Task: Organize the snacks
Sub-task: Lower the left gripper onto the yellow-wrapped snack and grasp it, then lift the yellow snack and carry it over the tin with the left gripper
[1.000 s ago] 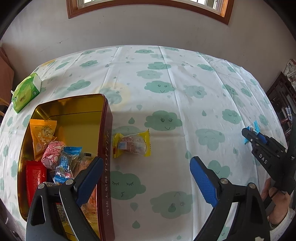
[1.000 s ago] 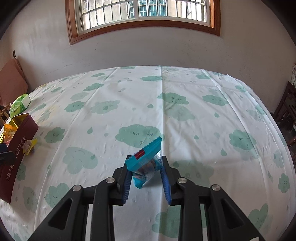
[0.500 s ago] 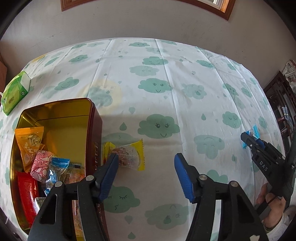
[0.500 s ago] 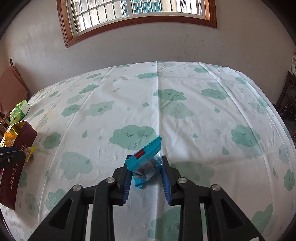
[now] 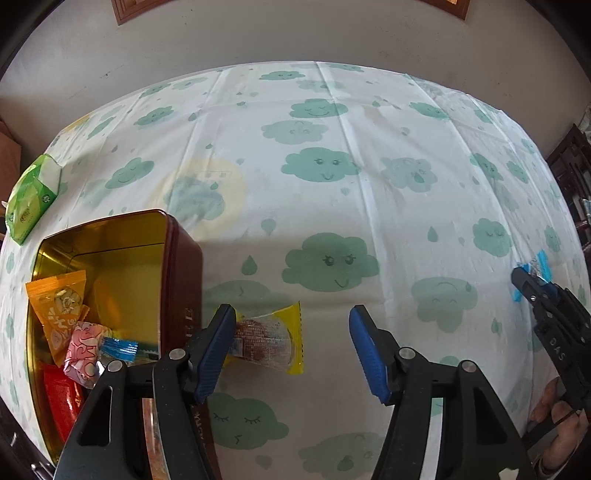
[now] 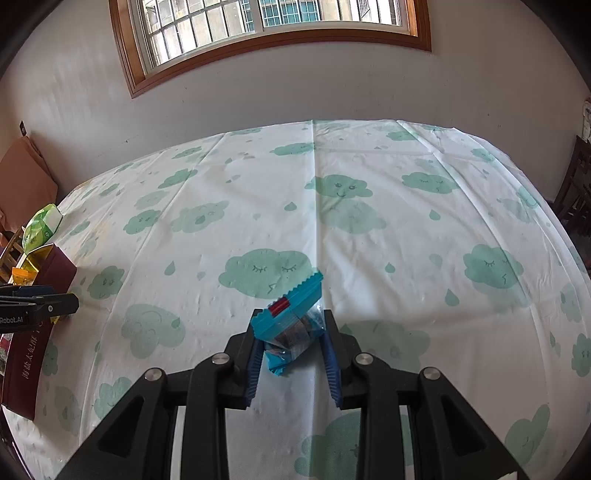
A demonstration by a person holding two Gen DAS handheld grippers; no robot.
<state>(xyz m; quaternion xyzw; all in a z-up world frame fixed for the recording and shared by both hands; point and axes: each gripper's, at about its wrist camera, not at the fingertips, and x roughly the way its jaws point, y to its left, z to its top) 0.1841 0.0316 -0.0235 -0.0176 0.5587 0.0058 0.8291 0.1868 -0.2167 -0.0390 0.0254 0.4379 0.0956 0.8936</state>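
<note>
A yellow-ended snack packet [image 5: 269, 339] lies on the cloud-print tablecloth just right of the dark red tin [image 5: 181, 266]. The tin holds several wrapped snacks, among them an orange packet [image 5: 59, 299] and a pink one [image 5: 83, 349]. My left gripper [image 5: 291, 317] hangs over the yellow packet, jaws half apart. Its left finger [image 5: 218, 343] covers the packet's left end and the right finger stands clear of it. My right gripper [image 6: 291, 332] is shut on a blue snack packet [image 6: 291, 314], held above the cloth. It also shows at the left wrist view's right edge as the right gripper [image 5: 532, 284].
A green tissue pack [image 5: 33, 192] lies at the table's far left corner, behind the tin. A wall with a wood-framed window [image 6: 273, 22] stands beyond the table. Dark furniture [image 6: 576, 192] is at the right. A hand [image 5: 557, 410] grips the right tool.
My left gripper's jaws have narrowed from wide to about half, and it has come down and in over the yellow packet. The right gripper has kept still with the blue packet.
</note>
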